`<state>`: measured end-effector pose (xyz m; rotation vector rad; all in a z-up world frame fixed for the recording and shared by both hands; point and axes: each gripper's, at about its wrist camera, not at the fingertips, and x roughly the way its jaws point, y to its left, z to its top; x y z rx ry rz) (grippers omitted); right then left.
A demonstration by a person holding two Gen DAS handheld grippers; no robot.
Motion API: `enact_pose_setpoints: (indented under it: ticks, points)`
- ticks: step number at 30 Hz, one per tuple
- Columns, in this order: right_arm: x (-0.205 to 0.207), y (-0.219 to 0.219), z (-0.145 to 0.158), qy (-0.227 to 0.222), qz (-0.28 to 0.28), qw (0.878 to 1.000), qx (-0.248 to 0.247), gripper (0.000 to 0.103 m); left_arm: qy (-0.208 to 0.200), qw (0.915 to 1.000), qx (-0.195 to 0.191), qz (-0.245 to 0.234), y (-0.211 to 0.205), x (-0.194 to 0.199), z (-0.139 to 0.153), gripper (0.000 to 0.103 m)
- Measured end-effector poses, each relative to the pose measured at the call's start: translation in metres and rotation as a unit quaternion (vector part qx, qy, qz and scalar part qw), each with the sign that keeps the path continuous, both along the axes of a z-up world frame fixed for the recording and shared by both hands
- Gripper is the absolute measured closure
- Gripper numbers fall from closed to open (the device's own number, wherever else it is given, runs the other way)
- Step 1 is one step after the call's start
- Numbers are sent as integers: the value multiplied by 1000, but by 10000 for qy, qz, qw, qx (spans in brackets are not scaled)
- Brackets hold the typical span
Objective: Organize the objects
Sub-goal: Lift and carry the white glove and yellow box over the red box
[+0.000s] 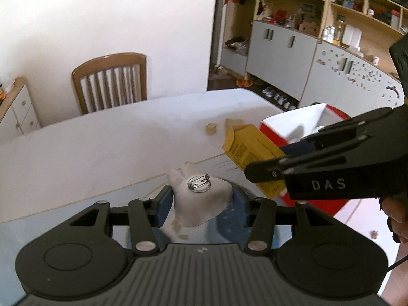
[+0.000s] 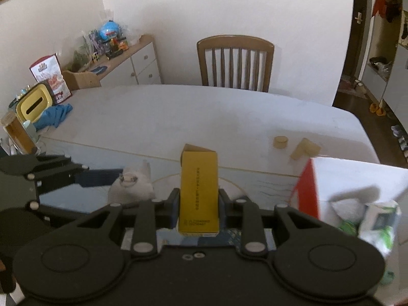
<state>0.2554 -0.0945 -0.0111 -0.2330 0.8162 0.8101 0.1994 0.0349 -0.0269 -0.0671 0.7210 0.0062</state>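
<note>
Both hands loaded, above the table.

Left gripper: jaws part-closed on a white soft toy, a small plush or felt piece with two ear-like tips pointing to 12 o'clock and a metal brooch pin on its upper face. Blue pads press its flanks. From the right wrist view the toy sits at 9 o'clock of the box, well clear of the table.

Right gripper: jaws narrow, clamped on a yellow box, a slim carton held upright-ish, top flap open at 12 o'clock.

Red-and-white bin at 3 o'clock of the box, with a plush ball and a green-white carton inside. Two tan wooden pieces lie on the table at 1 o'clock.

Handling, my reading:
- Toy: very light, soft, squashes under the pads; no slip risk, but the pin could snag or prick open. Grip the body, away from the pin.
- Box: light, thin card, likely hollow or nearly so. Dents if squeezed hard. Hold across the narrow sides near the lower half, as now; avoid the loose flap.
- Both probably bound for the bin.
</note>
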Motion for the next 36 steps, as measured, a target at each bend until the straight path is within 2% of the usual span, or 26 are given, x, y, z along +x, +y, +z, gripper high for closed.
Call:
enact_pose_setpoints:
  ticks: [8, 15, 26, 36]
  points:
    - [-4, -61, 23, -182, -213, 9995, 167, 75, -198, 9991, 134, -359, -46, 8, 25, 52]
    - [8, -126, 28, -257, -520, 9980, 237, 75, -301, 9973, 198, -634, -98, 20, 36, 52]
    - [36, -221, 19, -269, -973, 9945, 269, 75, -222, 9959, 230, -851, -181, 53, 27, 52]
    - [72, -280, 3, -285, -1190, 9924, 164, 75, -153, 9965, 397, -725, -220, 88, 14, 52]
